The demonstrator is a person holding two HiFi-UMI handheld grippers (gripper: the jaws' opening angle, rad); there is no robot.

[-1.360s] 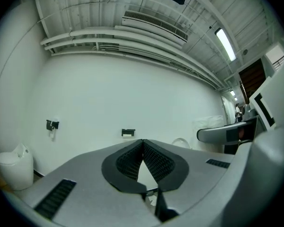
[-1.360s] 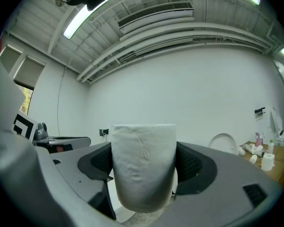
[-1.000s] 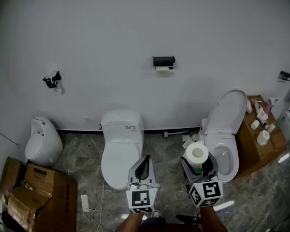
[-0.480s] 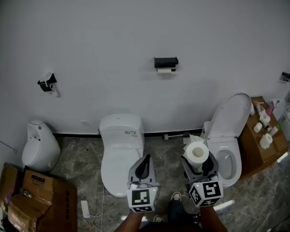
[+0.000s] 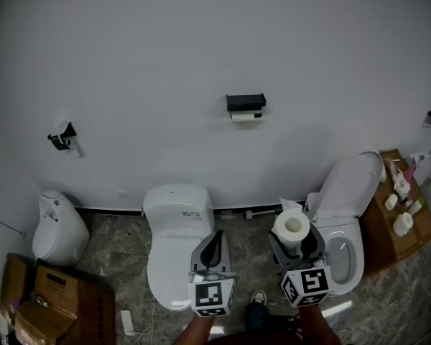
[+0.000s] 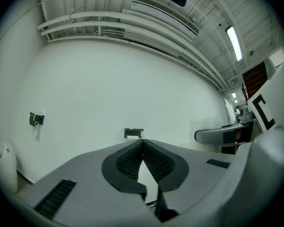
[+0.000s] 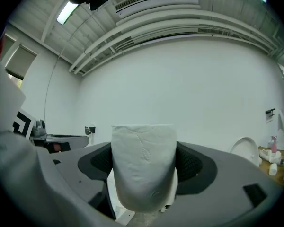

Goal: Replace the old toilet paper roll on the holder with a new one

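A black paper holder (image 5: 245, 103) with a nearly spent white roll (image 5: 245, 115) under it hangs on the white wall, well ahead of both grippers; it shows small in the left gripper view as the holder (image 6: 133, 133). My right gripper (image 5: 294, 239) is shut on a full new toilet paper roll (image 5: 292, 228), held upright with its core hole facing up; in the right gripper view the roll (image 7: 143, 164) fills the space between the pads. My left gripper (image 5: 212, 244) is shut and holds nothing, its pads (image 6: 132, 159) meeting at the tips.
A closed white toilet (image 5: 174, 236) stands on the grey stone floor below my left gripper, and an open-lidded toilet (image 5: 345, 218) to the right. A urinal (image 5: 54, 225) and cardboard boxes (image 5: 43, 304) lie left. A brown cabinet (image 5: 395, 225) with bottles stands right. Another wall fitting (image 5: 61, 136) hangs left.
Both grippers have moved forward toward the wall together, each keeping its state. The toilets and the floor have slid lower in the head view.
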